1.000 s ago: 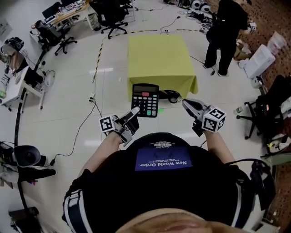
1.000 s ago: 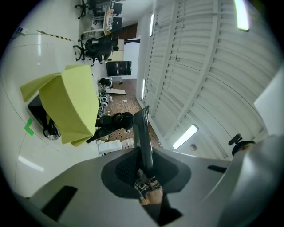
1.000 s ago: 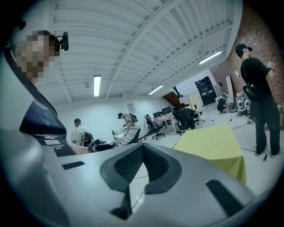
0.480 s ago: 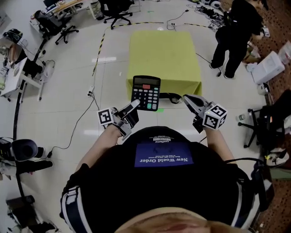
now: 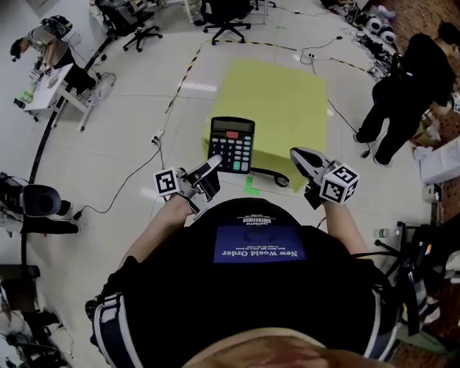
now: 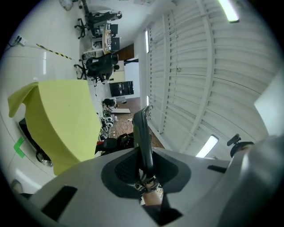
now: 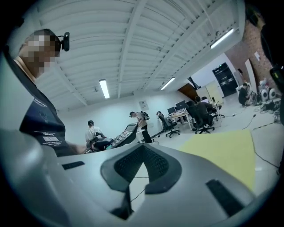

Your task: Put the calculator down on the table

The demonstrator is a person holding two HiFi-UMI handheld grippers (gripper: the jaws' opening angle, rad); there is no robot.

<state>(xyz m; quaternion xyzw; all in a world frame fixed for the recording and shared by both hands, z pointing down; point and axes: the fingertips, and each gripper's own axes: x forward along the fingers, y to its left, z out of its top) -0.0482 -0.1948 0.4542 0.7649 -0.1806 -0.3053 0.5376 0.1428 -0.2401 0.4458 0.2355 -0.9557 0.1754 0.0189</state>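
A black calculator (image 5: 231, 144) with a red patch under its display stands tilted up in front of me, held by its lower edge in my left gripper (image 5: 211, 165), just over the near edge of the yellow-covered table (image 5: 287, 93). In the left gripper view the calculator (image 6: 143, 133) shows edge-on, pinched between the pads, with the table (image 6: 62, 119) to its left. My right gripper (image 5: 297, 156) hangs to the right of the calculator, shut and empty. In the right gripper view its jaws meet at the tips (image 7: 141, 150), with the calculator (image 7: 122, 136) and the table (image 7: 222, 150) beyond.
A person in black (image 5: 406, 86) stands at the table's right side. Office chairs (image 5: 226, 13) and desks line the far end. Cables (image 5: 129, 190) run across the floor on the left, and a green tape mark (image 5: 251, 185) lies below the table's near edge.
The table has come closer and now sits just beyond the calculator. Both grippers have travelled forward with me; the left one still holds the calculator, the right one stays shut.
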